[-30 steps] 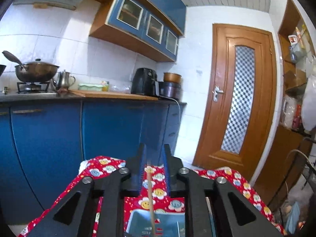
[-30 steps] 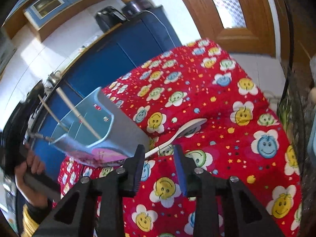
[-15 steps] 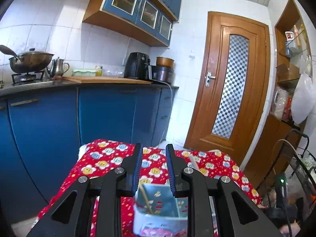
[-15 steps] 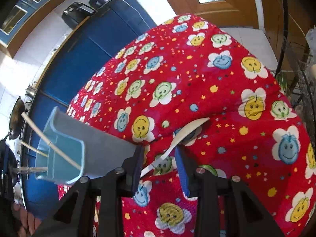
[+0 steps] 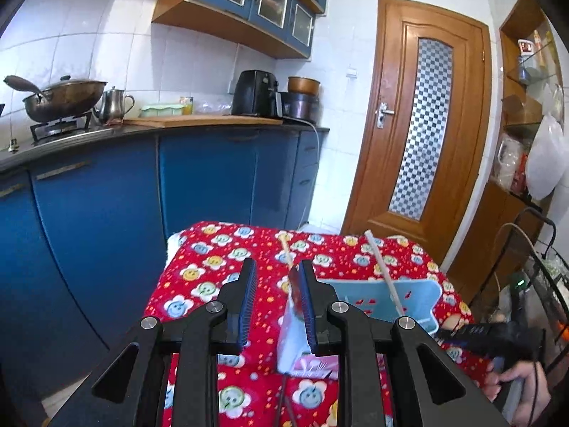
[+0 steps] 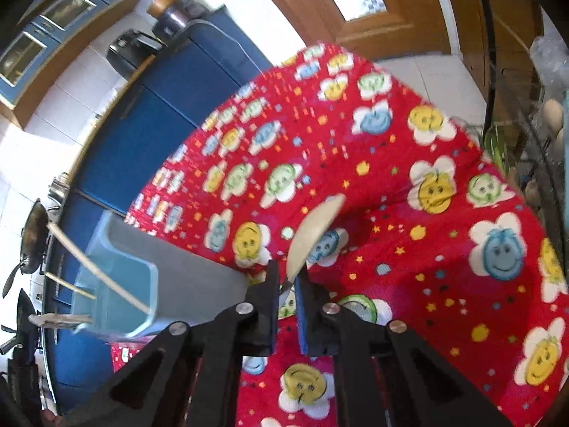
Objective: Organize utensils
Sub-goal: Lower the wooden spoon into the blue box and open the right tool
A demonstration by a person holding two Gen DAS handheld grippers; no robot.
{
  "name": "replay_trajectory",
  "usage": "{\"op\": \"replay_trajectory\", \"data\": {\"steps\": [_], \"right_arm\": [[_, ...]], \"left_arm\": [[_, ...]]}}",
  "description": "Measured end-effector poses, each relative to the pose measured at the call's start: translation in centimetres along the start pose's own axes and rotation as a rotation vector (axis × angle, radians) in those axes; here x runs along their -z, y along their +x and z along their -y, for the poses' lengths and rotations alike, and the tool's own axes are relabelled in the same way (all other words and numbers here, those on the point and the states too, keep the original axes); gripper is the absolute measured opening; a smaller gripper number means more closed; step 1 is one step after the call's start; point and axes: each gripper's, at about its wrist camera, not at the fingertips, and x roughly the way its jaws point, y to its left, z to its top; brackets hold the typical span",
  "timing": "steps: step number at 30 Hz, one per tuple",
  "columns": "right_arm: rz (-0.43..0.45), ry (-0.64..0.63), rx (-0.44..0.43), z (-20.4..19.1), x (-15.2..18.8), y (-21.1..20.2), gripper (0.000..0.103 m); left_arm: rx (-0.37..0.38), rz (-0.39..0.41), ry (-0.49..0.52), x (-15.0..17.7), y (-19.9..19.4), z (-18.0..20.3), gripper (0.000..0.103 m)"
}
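On the red smiley-flower cloth [image 6: 444,249] covering the surface, right wrist view, the right hand-held gripper [image 6: 286,284] sits low near the near edge w/ its fingers drawn close, clamped on the handle of a pale spoon [image 6: 313,231]. Spoon bowl points up and away from the fingertips, raised off the cloth, its shadow on the pattern just beside it. Light-blue utensil caddy [image 6: 117,284] stands twd the surface's left edge, just left of that gripper, near the blue cabinets [image 6: 149,131]. Two wooden chopsticks [image 6: 96,270] lean out of the caddy's open top, tilted left; a third utensil handle [image 6: 57,318] pokes out lower down, kind unclear.

Left wrist view: left hand-held gripper [image 5: 275,302] is over the near-left part of the surface, fingers apart, nothing between them. Its right finger [image 5: 307,306] is right at the caddy's [image 5: 409,295] left wall; touching or not, can't tell. Caddy is right of the gap, not inside it. One chopstick [image 5: 384,274] slants up out of it; another [image 5: 286,252] shows above the finger. A dark-red utensil tip by that finger is too blurred to name. Person's right hand [image 5: 515,388] grips the other gripper's handle at the right edge of view. Background: wooden door [image 5: 419,124], wok [image 5: 64,98] on the stove, kettle [image 5: 113,105].
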Motion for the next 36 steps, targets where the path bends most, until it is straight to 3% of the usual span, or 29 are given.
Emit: {"op": "replay_trajectory", "data": {"steps": [9, 14, 20, 27, 36], "right_arm": [[0.202, -0.128, -0.061, -3.5, 0.4, -5.7, 0.006], [0.393, -0.315, -0.025, -7.7, 0.5, -9.2, 0.006], [0.52, -0.507, 0.002, -11.8, 0.6, -10.0, 0.006], [0.522, -0.703, 0.019, -14.7, 1.3, -6.4, 0.006], [0.37, -0.781, -0.032, -14.9, 3.2, -3.5, 0.007]], "left_arm": [[0.028, -0.016, -0.011, 0.6, -0.9, -0.8, 0.025], [0.028, -0.018, -0.003, 1.0, -1.2, -0.9, 0.025], [0.03, -0.043, -0.014, 1.4, -0.9, -1.0, 0.025], [0.035, -0.058, -0.024, 2.0, -0.8, -1.7, 0.025], [0.044, -0.095, -0.045, 2.7, -0.3, -2.6, 0.025]]}}
